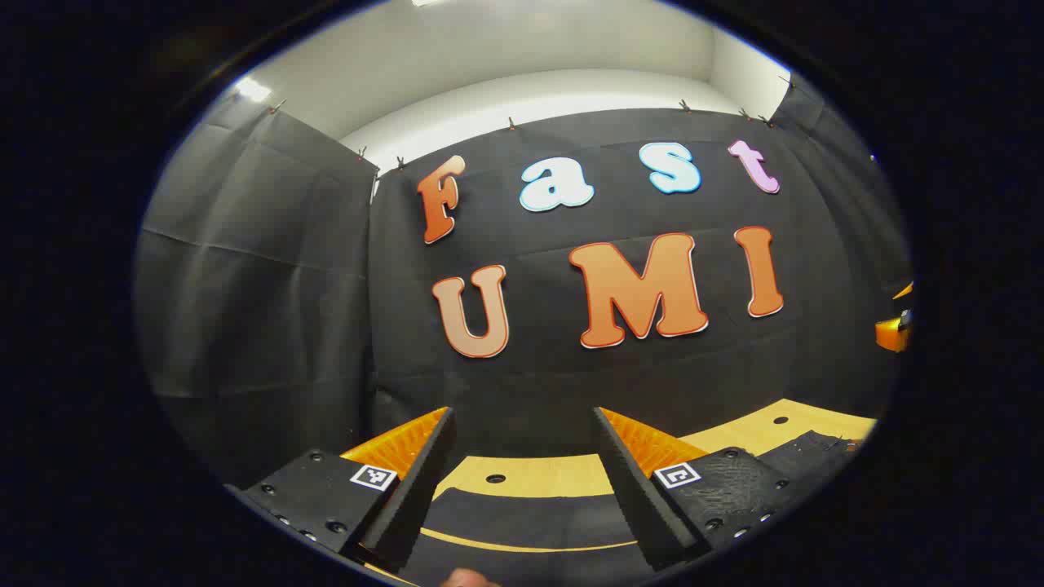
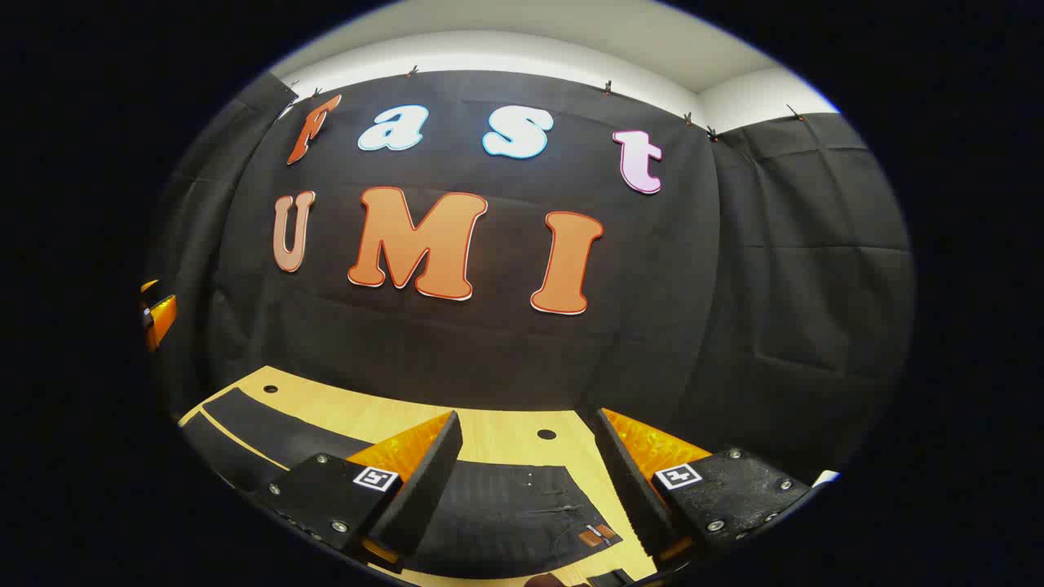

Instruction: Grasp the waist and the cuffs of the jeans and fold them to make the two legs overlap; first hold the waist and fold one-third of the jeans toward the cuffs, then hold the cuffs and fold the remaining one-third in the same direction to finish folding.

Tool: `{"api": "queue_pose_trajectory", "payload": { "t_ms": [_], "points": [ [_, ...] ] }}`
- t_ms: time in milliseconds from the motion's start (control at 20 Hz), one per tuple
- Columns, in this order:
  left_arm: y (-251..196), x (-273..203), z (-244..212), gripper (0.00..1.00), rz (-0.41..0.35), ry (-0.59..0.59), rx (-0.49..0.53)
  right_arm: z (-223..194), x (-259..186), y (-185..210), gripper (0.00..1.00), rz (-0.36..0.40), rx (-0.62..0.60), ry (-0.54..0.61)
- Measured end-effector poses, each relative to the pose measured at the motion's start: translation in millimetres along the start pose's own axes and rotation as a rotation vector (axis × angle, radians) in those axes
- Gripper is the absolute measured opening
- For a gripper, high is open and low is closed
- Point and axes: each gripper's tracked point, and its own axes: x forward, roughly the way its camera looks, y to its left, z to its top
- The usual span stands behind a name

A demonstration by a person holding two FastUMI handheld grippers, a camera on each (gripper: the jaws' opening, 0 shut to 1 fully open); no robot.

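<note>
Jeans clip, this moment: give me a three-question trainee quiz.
1. True or false: the right tool is shut on the jeans.
2. The jeans lie on: A) the wooden table B) a chair C) the floor.
3. Fill in: the left tool stands ___, nothing between its fingers.

Key: 1 false: open, above the denim. 2 A. 3 open.

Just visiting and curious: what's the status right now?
Left tool open, right tool open, both empty. Dark jeans lying flat on the wooden table, not gripped. Nothing in the way.
</note>
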Motion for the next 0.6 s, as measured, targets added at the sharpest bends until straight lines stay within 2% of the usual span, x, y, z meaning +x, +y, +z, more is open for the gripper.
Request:
{"api": "queue_pose_trajectory", "payload": {
  "t_ms": [200, 600],
  "points": [
    [3.8, 8.7, -4.4, 0.99, 0.056, 0.026, -0.023, -8.0, 17.5, -1.7, 0.99, 0.029, 0.04, 0.014],
    [-13.6, 26.8, -9.1, 1.0, 0.073, 0.074, 0.015, -23.4, 48.0, 1.0, 0.99, 0.093, 0.051, 0.033]
  ]
}}
